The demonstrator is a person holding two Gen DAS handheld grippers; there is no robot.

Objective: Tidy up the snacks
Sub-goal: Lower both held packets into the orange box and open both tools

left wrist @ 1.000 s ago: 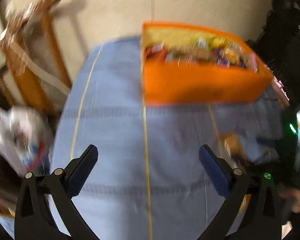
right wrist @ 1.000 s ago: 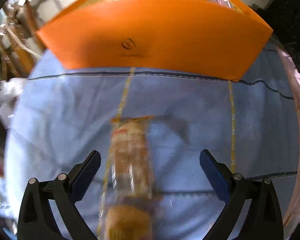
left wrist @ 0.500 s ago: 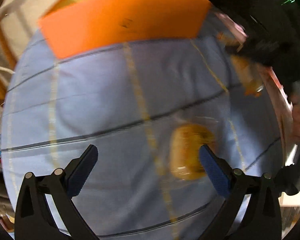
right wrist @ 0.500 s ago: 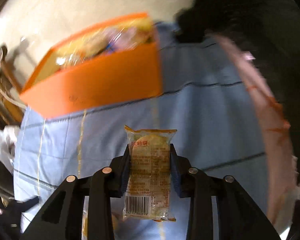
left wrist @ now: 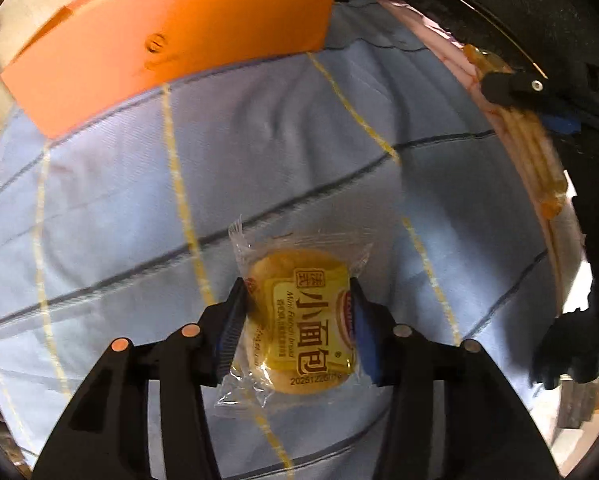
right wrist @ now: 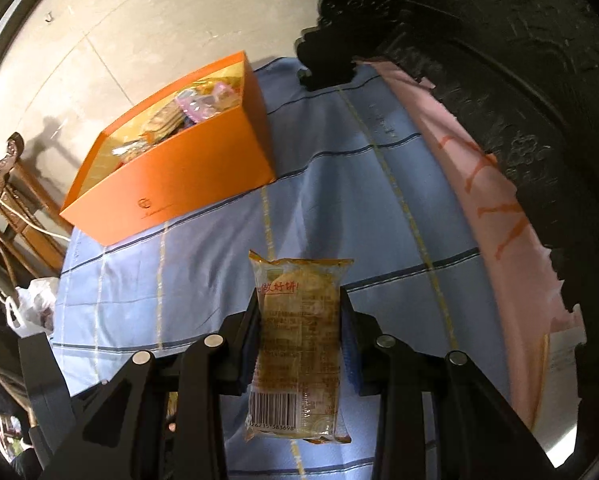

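Note:
A clear packet with a round yellow mini bread (left wrist: 303,320) lies on the blue checked cloth (left wrist: 259,140). My left gripper (left wrist: 297,292) points down at it with its jaws closing, and both blue pads touch the packet's sides. My right gripper (right wrist: 300,300) is shut on a long cracker packet (right wrist: 297,344) and holds it above the cloth (right wrist: 339,208). That packet (left wrist: 535,160) also shows at the right edge of the left wrist view. The open orange box (right wrist: 171,176) stands at the back left, with several wrapped snacks (right wrist: 187,112) inside. The left wrist view shows only its front wall (left wrist: 171,48).
A pink sheet (right wrist: 479,200) covers the table's right edge, with dark carved furniture (right wrist: 499,60) behind it. A wooden chair (right wrist: 15,184) and a white plastic bag (right wrist: 31,304) are off the left side, over a pale tiled floor (right wrist: 139,20).
My left gripper swung over from the box side to the bread packet and closed around it. My right gripper shut on the cracker packet and lifted it off the cloth.

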